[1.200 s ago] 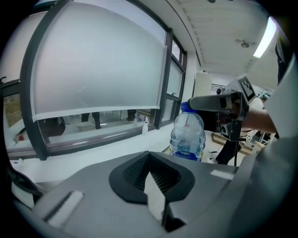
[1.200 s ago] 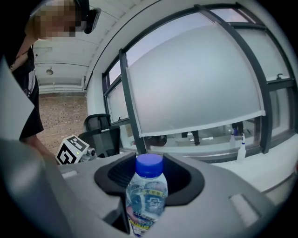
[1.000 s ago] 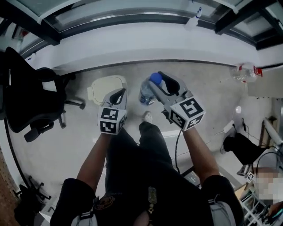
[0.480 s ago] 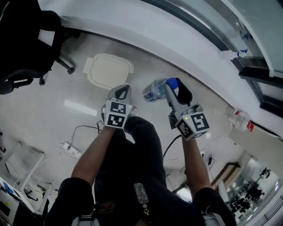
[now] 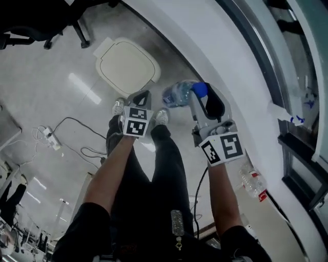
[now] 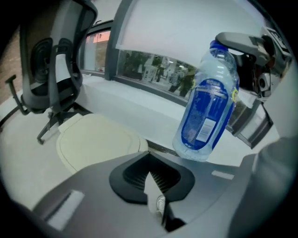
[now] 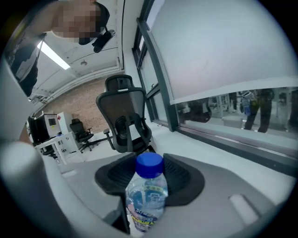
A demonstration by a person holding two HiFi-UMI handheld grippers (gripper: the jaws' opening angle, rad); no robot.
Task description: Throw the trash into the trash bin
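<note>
A clear water bottle with a blue cap and blue label lies sideways in my right gripper, which is shut on its neck end. From the right gripper view the bottle stands between the dark pads, cap toward the camera. A cream-lidded trash bin sits on the floor just beyond both grippers, its lid down. My left gripper is shut and holds nothing, just left of the bottle. In the left gripper view the bin lid lies ahead on the left and the bottle hangs at upper right.
A black office chair stands left of the bin, also in the left gripper view as the chair. A white wall ledge runs behind the bin. A power strip with cables and another bottle lie on the floor.
Both grippers have sunk toward the floor and the bin now lies closer ahead of them. The right gripper still holds the bottle; the left stays shut.
</note>
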